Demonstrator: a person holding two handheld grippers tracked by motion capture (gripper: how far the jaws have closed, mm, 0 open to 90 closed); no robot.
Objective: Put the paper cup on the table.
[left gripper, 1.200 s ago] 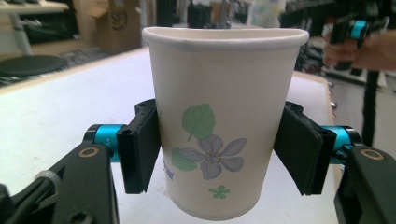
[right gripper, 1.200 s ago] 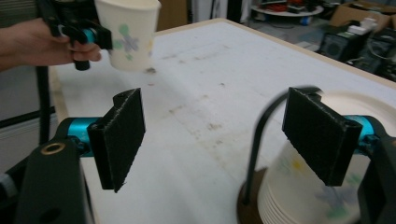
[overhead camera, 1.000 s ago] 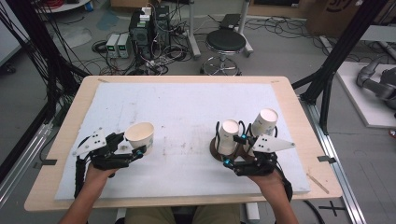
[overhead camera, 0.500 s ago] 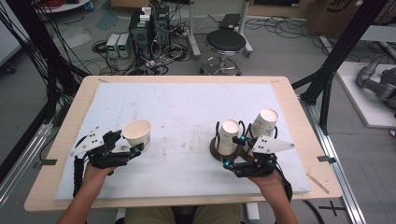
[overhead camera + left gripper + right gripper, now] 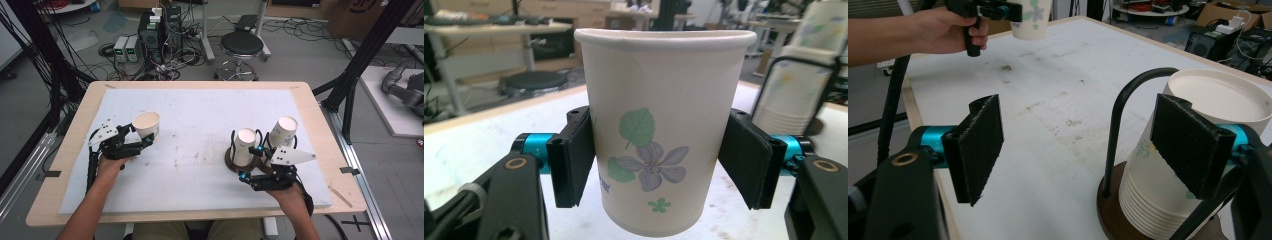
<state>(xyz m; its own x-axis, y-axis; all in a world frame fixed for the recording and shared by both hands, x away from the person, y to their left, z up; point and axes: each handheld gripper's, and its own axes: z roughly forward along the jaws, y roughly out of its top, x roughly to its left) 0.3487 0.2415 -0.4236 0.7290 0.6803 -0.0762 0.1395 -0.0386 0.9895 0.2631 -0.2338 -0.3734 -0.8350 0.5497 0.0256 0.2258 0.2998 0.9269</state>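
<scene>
Cables (image 5: pixel 30 55) hang in thick black bundles at the left of the room, beside grey floor, and behind the table stand a rack of black and white electronic boxes (image 5: pixel 150 35) and a round black stool on a chrome base (image 5: pixel 242 47). Nearer, the light wooden table (image 5: pixel 70 120) carries a white foam sheet (image 5: pixel 200 125), scuffed and stained with brown marks near its middle. At the left of that sheet the left gripper (image 5: pixel 141 141) grips a white paper cup printed with green leaves and a violet flower (image 5: pixel 659 135); in the left gripper view both black pads press its sides, the cup upright and lifted clear of the sheet. Those jaws have just eased a little wider, with the cup between them. Right of centre a round dark brown holder with black wire hoops (image 5: pixel 231 161) rests on the sheet, holding one stack of white paper cups (image 5: pixel 245 146) upright and a second stack (image 5: pixel 282 132) leaning to the right. The right gripper (image 5: pixel 252 162) sits just in front of the holder, its jaws spread wide and empty, one pad beside the nearer stack in the right gripper view. Farther right stand black frame posts (image 5: pixel 360 65) and a white platform bearing a grey machine part (image 5: pixel 402 90).
</scene>
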